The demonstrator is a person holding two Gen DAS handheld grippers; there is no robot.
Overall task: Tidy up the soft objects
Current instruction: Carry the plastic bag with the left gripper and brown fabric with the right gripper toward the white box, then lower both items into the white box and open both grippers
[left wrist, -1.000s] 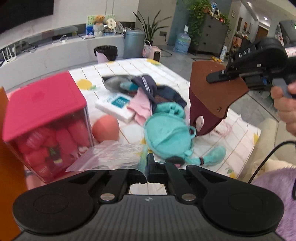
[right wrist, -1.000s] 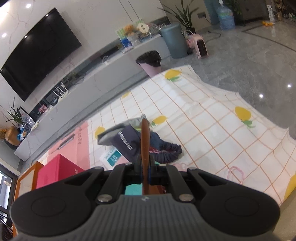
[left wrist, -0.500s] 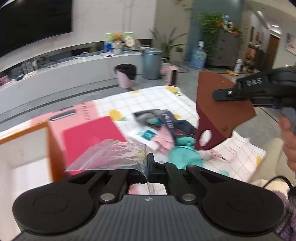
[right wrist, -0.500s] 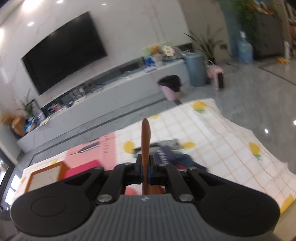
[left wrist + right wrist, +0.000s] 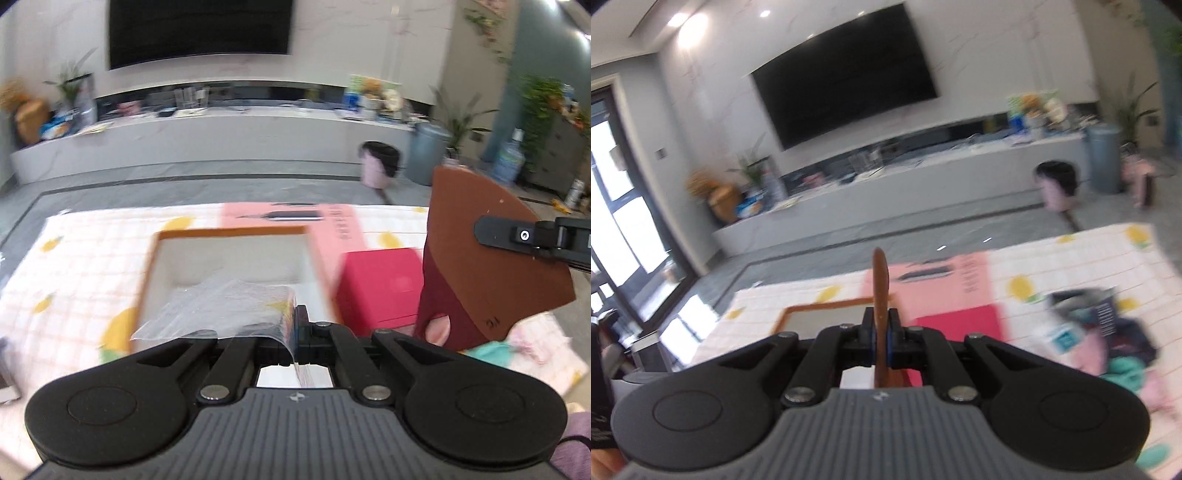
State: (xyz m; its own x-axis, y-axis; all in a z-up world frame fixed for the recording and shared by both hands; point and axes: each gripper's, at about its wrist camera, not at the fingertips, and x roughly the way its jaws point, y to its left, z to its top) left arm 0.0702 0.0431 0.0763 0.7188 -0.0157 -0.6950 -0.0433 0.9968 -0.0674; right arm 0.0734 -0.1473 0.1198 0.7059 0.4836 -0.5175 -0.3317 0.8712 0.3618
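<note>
My left gripper (image 5: 298, 325) is shut on a clear plastic bag (image 5: 221, 310), which fans out to the left over an open orange-rimmed box (image 5: 229, 233). To the right in the left wrist view, my right gripper (image 5: 480, 230) is shut on a flat brown and maroon fabric piece (image 5: 484, 266) held in the air. In the right wrist view that brown fabric piece (image 5: 880, 280) stands edge-on between the jaws of the right gripper (image 5: 881, 325). A pile of soft clothes (image 5: 1108, 343) lies on the checked cloth at the right.
A red-lidded box (image 5: 376, 280) stands right of the orange-rimmed box (image 5: 827, 308), with a flat pink box (image 5: 325, 218) behind. The lemon-print cloth (image 5: 74, 251) covers the surface. Beyond it are grey floor, a TV wall and a bin (image 5: 380, 164).
Both grippers have swung left and risen, carrying the bag and the fabric piece. The clothes pile has left the left view, and the open orange-rimmed box now lies ahead.
</note>
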